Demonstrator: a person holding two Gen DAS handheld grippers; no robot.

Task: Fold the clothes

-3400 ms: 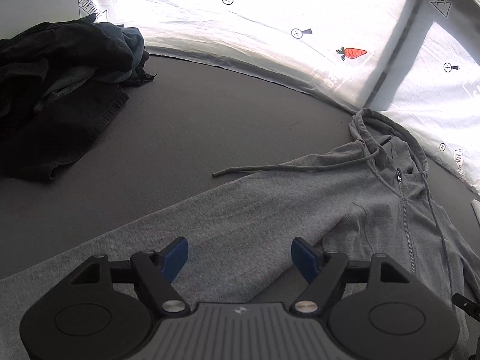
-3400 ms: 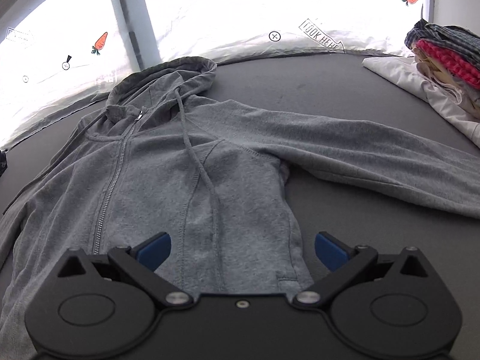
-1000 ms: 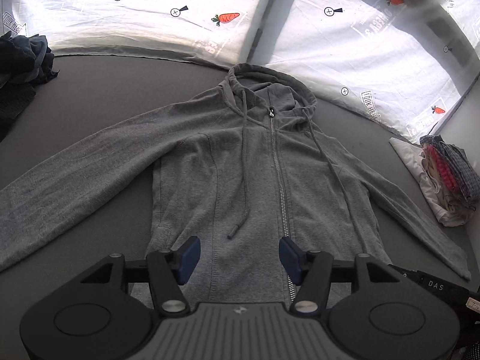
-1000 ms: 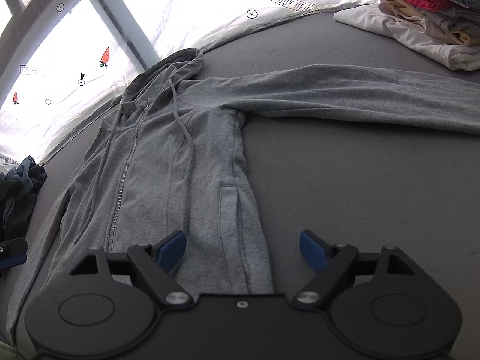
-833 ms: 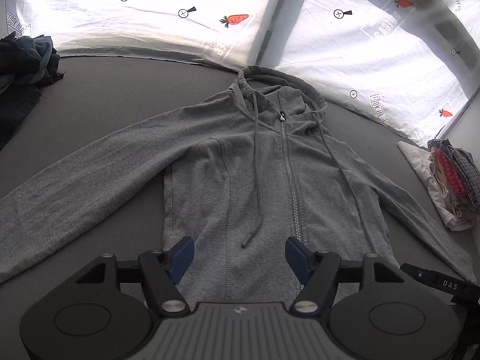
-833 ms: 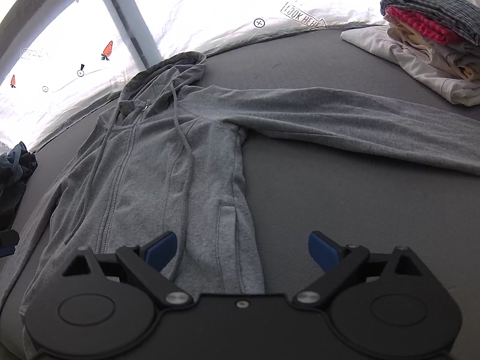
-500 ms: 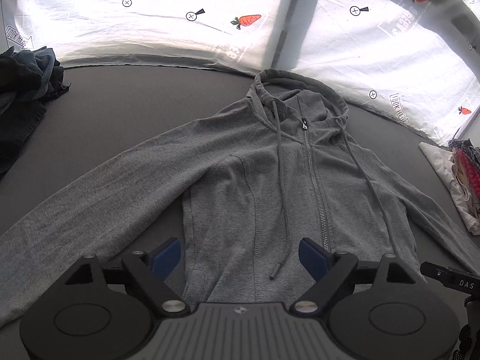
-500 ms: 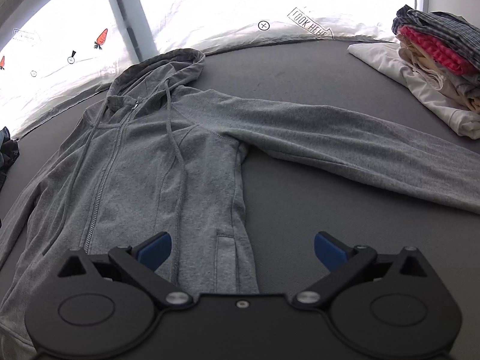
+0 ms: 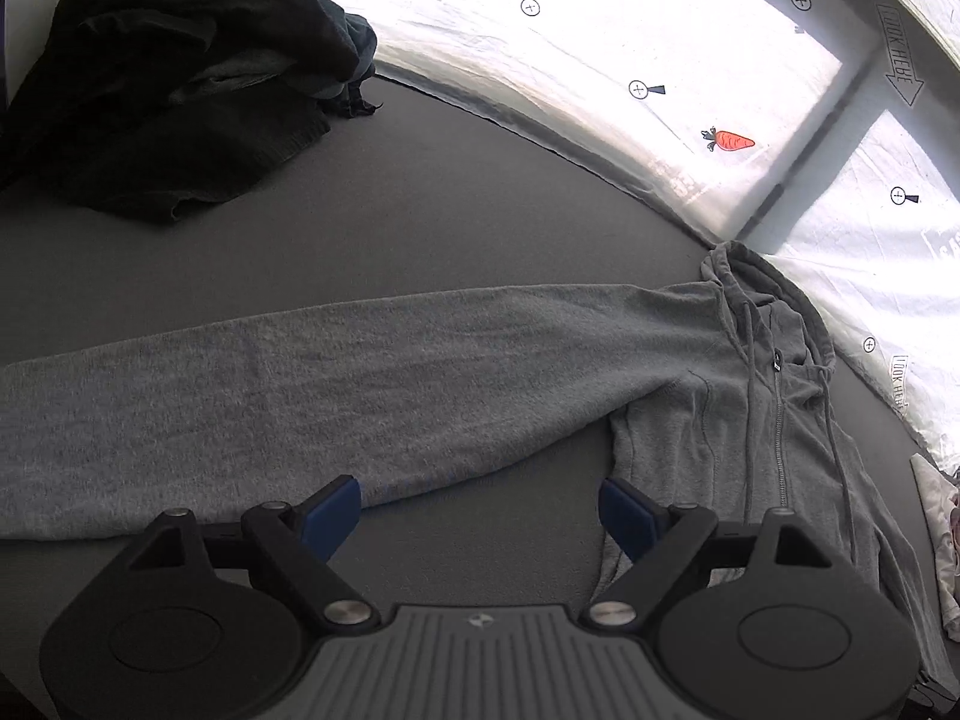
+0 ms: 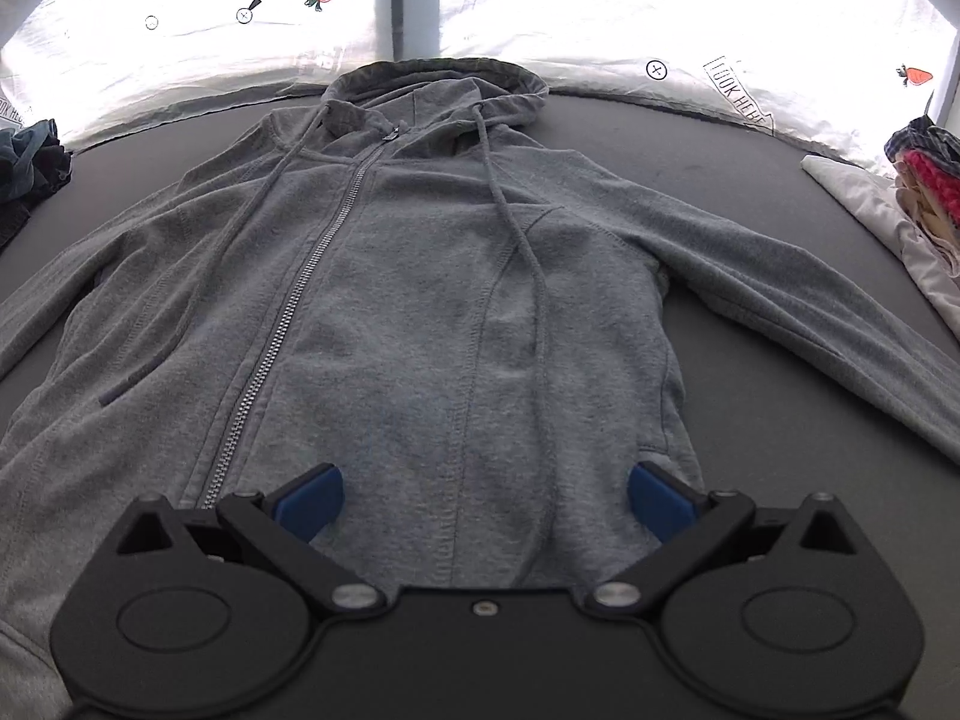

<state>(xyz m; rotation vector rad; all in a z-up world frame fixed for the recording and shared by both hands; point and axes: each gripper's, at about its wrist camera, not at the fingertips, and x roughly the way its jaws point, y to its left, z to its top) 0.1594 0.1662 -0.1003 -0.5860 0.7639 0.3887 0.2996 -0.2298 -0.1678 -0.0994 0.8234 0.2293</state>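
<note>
A grey zip hoodie lies flat and face up on the dark grey table, hood toward the bright wall, both sleeves spread out. My right gripper hangs open over the lower front of the hoodie, right of the zipper, with nothing between its blue pads. In the left wrist view the hoodie's sleeve stretches across the table toward the left. My left gripper stands open just in front of that sleeve, beside the hoodie's body, holding nothing.
A heap of dark clothes sits at the table's far left, also seen as a dark heap. A stack of folded clothes lies at the far right. The white printed sheet lines the back wall.
Both grippers opened wider and swung sideways. The left view shifted left, from the hoodie's front to its sleeve and the dark heap. The right view shifted from the right sleeve to the hoodie's front.
</note>
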